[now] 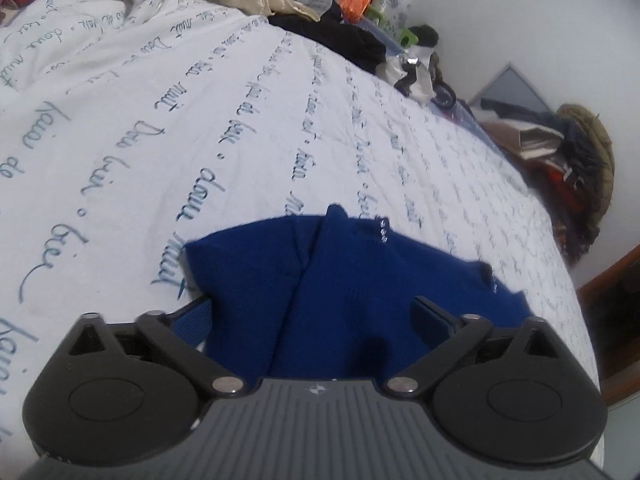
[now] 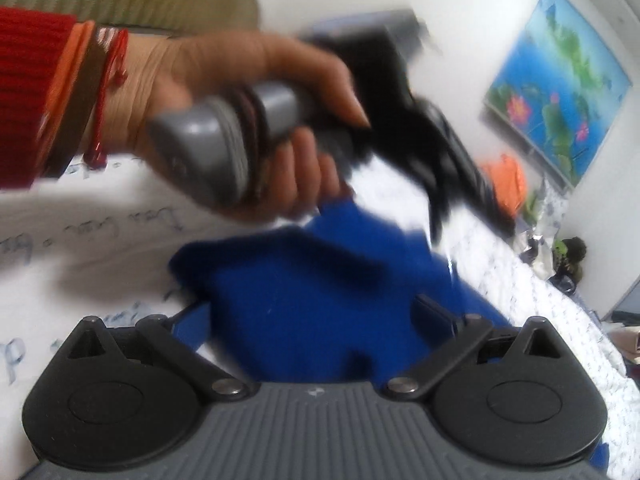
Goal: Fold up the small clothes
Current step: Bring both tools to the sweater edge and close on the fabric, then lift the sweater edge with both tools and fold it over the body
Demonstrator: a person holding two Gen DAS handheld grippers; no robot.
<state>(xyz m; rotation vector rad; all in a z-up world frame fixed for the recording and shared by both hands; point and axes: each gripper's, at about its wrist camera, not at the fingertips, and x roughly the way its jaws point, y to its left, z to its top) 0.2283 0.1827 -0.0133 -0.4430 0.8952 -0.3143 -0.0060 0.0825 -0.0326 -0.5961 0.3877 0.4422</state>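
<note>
With both the left hand-held gripper (image 1: pixel 312 312) and the right hand-held gripper (image 2: pixel 312 312) spread wide and pinching nothing over the blue knit garment (image 1: pixel 340 280) lying partly folded on the bed (image 1: pixel 240 120), pinch one free edge per side and fold evenly

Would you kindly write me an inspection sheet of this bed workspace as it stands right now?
Surface: white bedsheet printed with blue script, lightly wrinkled.
Job's things: blue garment lying on the sheet, a fold line down its middle.
Clutter: pile of clothes along the far edge; more garments heaped by the wall.
Tongs: left tongs open over the garment; right tongs open over it too; left hand gripping the other handle, motion-blurred.
Cables: nothing seen.
Surroundings: white walls; lotus picture on the wall.
</note>
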